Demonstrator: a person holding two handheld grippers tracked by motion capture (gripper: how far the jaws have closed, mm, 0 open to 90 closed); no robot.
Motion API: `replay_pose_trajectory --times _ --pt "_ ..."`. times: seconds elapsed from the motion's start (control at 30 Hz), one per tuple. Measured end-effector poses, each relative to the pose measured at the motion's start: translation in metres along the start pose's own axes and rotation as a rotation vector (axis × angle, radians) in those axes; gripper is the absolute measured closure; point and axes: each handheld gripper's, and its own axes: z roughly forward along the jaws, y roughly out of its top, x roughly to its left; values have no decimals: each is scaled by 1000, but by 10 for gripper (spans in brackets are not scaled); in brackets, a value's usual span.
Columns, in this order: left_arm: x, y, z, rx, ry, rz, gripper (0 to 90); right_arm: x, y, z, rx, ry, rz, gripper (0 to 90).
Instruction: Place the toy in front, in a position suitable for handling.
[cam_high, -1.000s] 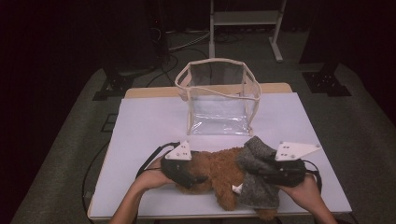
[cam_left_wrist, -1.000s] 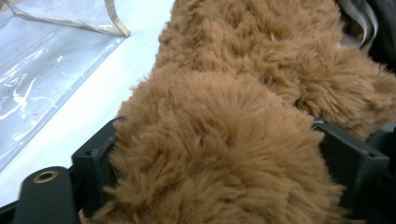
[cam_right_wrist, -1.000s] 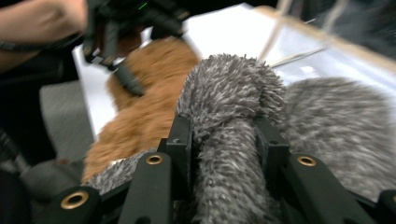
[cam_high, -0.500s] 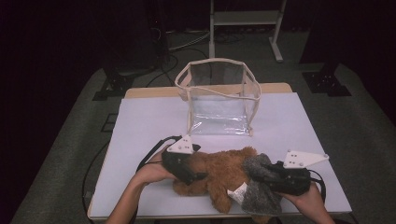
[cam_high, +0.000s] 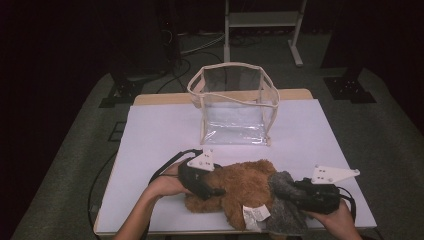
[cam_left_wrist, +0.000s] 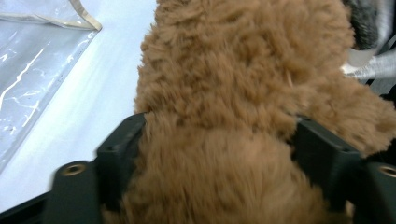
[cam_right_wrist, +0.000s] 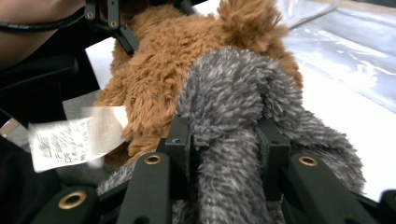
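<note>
High view: plush toy (cam_high: 245, 192) lies at lower centre of frame on the counter (cam_high: 160, 140), not yet in the clear bag (cam_high: 235, 107) standing upper centre. Left tool (cam_high: 212, 191) jaws, just closing, straddle the brown body; right tool (cam_high: 282, 189) is clamped on the grey tail (cam_right_wrist: 229, 121). Lift and bagging remain.

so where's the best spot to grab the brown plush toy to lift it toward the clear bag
Grip the brown plush toy across its thick body, coming level from its two ends, as the left gripper and right gripper do. It lies flat and floppy; one end alone would sag.
</note>
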Motion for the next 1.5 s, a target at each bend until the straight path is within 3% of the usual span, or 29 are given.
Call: replay_pose_trajectory --times 0.07,0.1,0.13,0.27,0.37,0.43,0.5,0.53,0.57,0.6,0.67,0.73,0.77,0.83,0.87,0.93,1.13,1.2,1.23,1.33,1.37,1.43,1.47,1.5 --pt "2 4 1 14 -2 10 127 1 1 4 3 3 -9 633" --pt "3 6 2 6 -7 -1 127 1 1 4 3 3 -9 633" --pt "8 10 6 -4 -34 -18 73 1 2 5 4 11 -5 634" --pt "10 19 13 24 -55 0 28 0 2 7 7 18 -10 632" --pt "10 25 19 36 -79 9 28 -1 0 7 9 21 -5 632" --pt "8 29 27 63 -119 38 79 -3 -1 9 11 31 -1 631" --pt "5 34 33 105 -116 60 130 -4 0 11 29 32 -5 627" --pt "5 34 33 105 -116 60 188 -4 0 11 29 32 -5 627" --pt "5 36 33 109 -104 63 188 -5 0 12 32 28 -6 625" --pt "4 38 32 95 -77 76 318 -8 0 12 29 25 8 624" --pt "5 38 30 79 -66 81 387 -12 1 10 27 20 17 624" --pt "10 40 24 27 -26 61 431 -17 6 8 26 4 20 625" --pt "10 40 24 27 -26 61 452 -21 9 7 24 -6 23 626" --pt "15 44 21 18 14 62 472 -30 18 8 21 -14 29 627" --pt "20 45 19 7 59 66 479 -33 22 9 21 -18 29 627" --pt "23 46 18 6 76 57 480 -41 31 13 24 -24 24 627" --pt "26 43 11 0 49 49 441 -46 37 22 30 -1 -2 631" --pt "27 45 7 -46 25 21 398 -44 32 24 31 27 -7 632" --pt "25 49 5 -80 10 28 375 -42 29 26 32 42 -10 632" --pt "21 61 12 -86 -2 36 236 -35 21 28 25 81 -20 634" --pt "18 67 16 -87 -4 61 237 -32 20 28 24 87 -19 634" --pt "18 76 23 -111 -27 67 233 -27 18 25 24 85 -42 633" --pt "19 79 25 -127 -36 72 261 -26 17 24 25 90 -45 632" --pt "21 85 29 -153 -70 71 370 -23 14 22 30 98 -47 630"
